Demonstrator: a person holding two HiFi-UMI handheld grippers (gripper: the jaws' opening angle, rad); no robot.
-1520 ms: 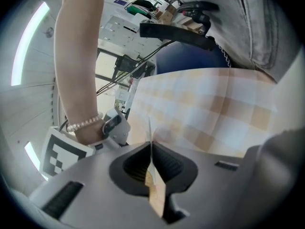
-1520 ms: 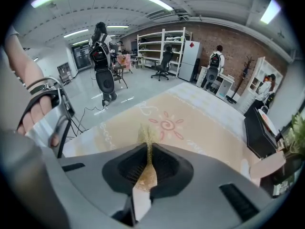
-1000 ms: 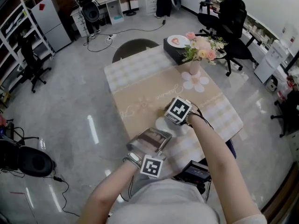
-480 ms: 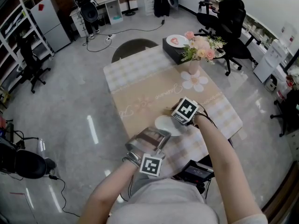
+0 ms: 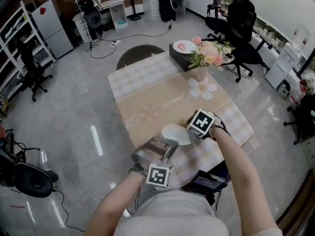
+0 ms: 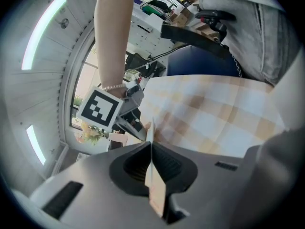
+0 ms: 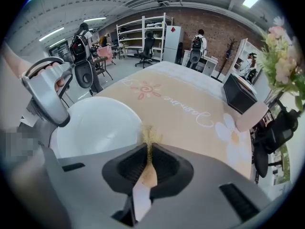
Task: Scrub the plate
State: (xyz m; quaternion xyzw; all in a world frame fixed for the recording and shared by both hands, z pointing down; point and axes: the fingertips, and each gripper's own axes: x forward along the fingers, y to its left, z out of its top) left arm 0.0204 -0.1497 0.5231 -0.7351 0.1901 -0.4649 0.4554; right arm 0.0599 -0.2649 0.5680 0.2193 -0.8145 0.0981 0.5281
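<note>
A white plate is over the near edge of the table. My left gripper is shut on its near rim, which shows edge-on as a thin white line between the jaws. My right gripper is just right of the plate, shut on a thin yellowish scrub pad whose frayed tip sticks out past the jaws. In the right gripper view the plate lies left of the pad, with the left gripper at its far side. The pad is beside the plate's rim, and I cannot tell if they touch.
A vase of pink flowers stands at the table's far right. Behind it is a black box with a small plate on top. A dark round chair sits at the far edge. A beige runner covers the middle.
My right gripper has moved right, off the plate, and the plate's white face now shows. The left gripper has kept its hold and barely moved.
</note>
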